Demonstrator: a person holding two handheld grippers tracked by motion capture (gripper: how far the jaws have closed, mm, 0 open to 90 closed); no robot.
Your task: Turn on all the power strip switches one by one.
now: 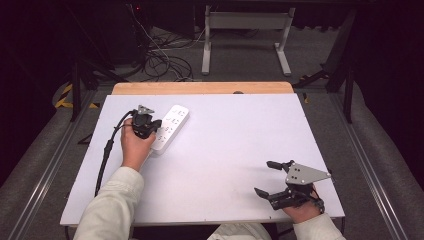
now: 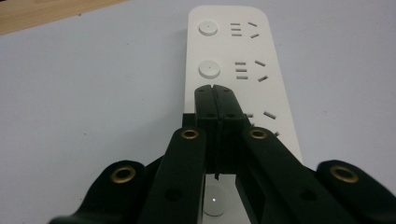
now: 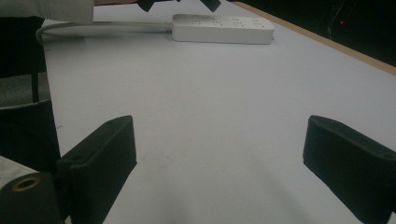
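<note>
White power strip (image 1: 169,128) lies on the bench (image 1: 225,150) toward its far left, slanted, round buttons (image 2: 209,69) beside its sockets. Left gripper (image 2: 216,93) sits over the strip's near part, jaws closed together, nothing between them; tips over the strip, contact unclear. Right gripper (image 1: 268,177) at the bench's near right corner, well apart from the strip, jaws wide, empty.

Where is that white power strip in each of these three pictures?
High view: the power strip lies on the table's far left part, under the left gripper.
Left gripper view: it runs up the middle, beneath the shut jaws.
Right gripper view: it lies far off at top centre.
Shared landmark: the table's wooden far edge.
</note>
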